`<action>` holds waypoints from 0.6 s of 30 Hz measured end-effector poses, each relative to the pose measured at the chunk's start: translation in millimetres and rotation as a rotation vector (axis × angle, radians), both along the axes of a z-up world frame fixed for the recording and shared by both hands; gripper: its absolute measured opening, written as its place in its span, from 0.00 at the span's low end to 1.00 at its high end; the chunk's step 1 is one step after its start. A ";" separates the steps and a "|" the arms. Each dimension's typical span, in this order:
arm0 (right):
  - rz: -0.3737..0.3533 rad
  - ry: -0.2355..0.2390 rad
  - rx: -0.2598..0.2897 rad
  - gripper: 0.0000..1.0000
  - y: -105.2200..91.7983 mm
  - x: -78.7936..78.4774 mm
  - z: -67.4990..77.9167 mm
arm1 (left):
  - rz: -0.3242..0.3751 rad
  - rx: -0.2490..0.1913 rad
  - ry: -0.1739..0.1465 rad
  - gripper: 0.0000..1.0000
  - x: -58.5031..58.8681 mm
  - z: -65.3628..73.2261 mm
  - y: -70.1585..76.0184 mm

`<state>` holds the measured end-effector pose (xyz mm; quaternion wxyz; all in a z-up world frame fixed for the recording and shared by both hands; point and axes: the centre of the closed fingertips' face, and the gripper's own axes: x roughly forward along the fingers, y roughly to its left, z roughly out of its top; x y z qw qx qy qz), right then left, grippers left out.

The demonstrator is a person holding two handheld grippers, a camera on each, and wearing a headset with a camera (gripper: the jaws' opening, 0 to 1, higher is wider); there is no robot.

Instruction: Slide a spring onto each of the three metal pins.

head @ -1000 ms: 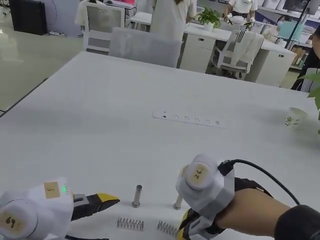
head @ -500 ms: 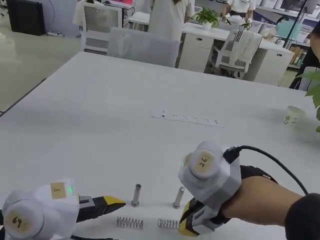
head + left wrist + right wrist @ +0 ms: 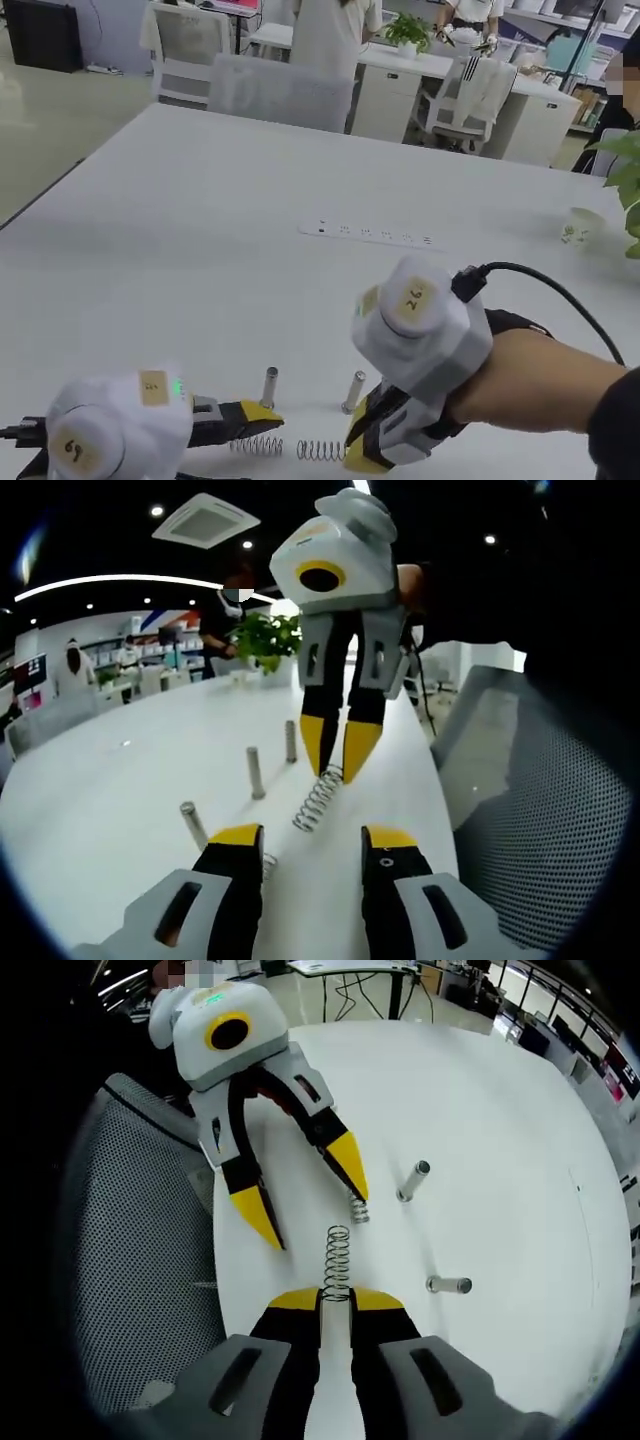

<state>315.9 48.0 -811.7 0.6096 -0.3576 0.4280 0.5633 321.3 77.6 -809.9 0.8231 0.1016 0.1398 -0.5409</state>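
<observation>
Right gripper (image 3: 335, 1302) fingers are pinching one end of a spring (image 3: 337, 1255). Left gripper (image 3: 305, 842) fingers are standing apart, empty, beside another spring (image 3: 358, 1210).

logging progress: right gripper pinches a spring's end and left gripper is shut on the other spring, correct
No: the left gripper is open, jaws apart by the other spring, per the right gripper view. The right gripper does pinch the end of a spring.

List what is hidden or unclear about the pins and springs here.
Third pin: head view, behind the right gripper.
Second spring: right gripper view, mostly behind a jaw tip of the left gripper; left gripper view, behind its own jaw.
Near end of the held spring: right gripper view, inside that gripper's shut jaws.
</observation>
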 end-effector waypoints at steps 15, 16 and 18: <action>0.009 0.050 -0.004 0.07 6.1 -11.3 3.5 | -0.072 0.013 -0.048 0.13 -8.7 -0.9 -12.4; 0.009 0.054 -0.006 0.08 5.9 -11.8 3.4 | -0.074 0.018 -0.053 0.12 -8.8 -1.4 -12.7; 0.007 0.065 -0.009 0.07 5.6 -13.9 3.6 | -0.077 0.025 -0.055 0.08 -8.8 -2.3 -12.7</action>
